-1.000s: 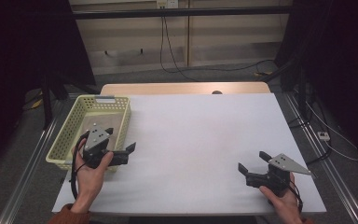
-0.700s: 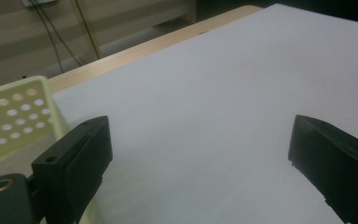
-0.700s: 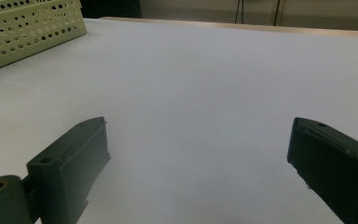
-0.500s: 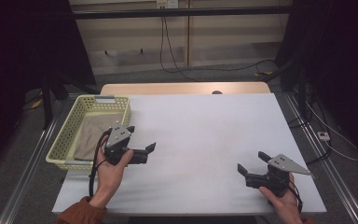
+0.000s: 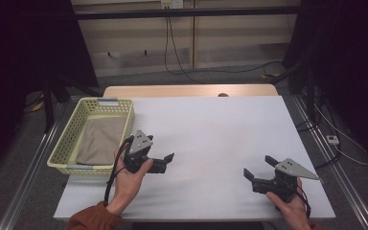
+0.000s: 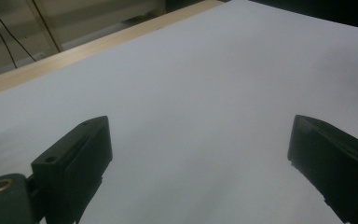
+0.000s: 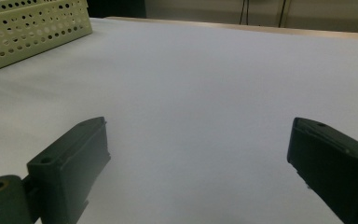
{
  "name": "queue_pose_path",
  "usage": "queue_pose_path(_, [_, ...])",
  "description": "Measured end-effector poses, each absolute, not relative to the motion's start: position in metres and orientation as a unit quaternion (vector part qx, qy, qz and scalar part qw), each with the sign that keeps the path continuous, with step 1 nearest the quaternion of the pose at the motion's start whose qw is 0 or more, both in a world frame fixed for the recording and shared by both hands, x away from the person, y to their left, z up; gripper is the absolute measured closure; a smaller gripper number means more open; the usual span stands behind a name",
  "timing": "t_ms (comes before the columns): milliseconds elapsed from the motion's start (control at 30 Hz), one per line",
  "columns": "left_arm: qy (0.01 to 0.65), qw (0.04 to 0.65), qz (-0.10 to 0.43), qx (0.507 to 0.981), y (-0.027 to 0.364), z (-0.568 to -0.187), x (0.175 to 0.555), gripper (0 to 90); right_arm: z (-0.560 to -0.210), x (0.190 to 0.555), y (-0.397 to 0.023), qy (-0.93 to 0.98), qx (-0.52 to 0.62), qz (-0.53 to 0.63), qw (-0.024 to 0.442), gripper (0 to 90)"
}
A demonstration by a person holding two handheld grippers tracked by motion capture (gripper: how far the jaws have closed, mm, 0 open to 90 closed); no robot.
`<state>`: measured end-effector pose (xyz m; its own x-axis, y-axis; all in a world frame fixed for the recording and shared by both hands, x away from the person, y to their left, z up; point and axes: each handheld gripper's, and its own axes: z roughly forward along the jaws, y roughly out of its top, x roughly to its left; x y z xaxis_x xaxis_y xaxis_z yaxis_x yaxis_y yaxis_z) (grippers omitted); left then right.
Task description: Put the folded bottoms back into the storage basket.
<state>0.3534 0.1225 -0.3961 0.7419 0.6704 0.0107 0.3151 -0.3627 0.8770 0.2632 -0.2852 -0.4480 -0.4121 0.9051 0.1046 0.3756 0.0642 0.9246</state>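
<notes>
My left gripper (image 5: 166,161) is held just right of the yellow basket (image 5: 67,139), low over the white table (image 5: 211,129), pointing right. In the left gripper view my left gripper (image 6: 199,156) is open, its jaws wide apart over bare white table. My right gripper (image 5: 258,166) rests near the front right of the table and points left. The right gripper view shows my right gripper (image 7: 199,156) open too, nothing between its jaws, with the basket's perforated wall (image 7: 32,30) far off at the upper left. A folded tan cloth (image 5: 100,139) lies in the basket.
A wooden strip (image 5: 187,91) runs along the table's far edge. Cables (image 5: 182,62) lie on the floor behind it. Metal rails (image 5: 326,158) flank the table on both sides.
My left gripper has moved to the right, away from the basket's side and out over the white table. The right gripper has stayed where it was.
</notes>
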Motion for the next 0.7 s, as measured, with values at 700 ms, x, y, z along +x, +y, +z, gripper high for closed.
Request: queue_pose_path(700, [0.345,0.479,0.179,0.787,0.153,-0.436,0.334,5.9,-0.446,0.259,-0.290,0.670,0.477,0.499,0.273,4.6])
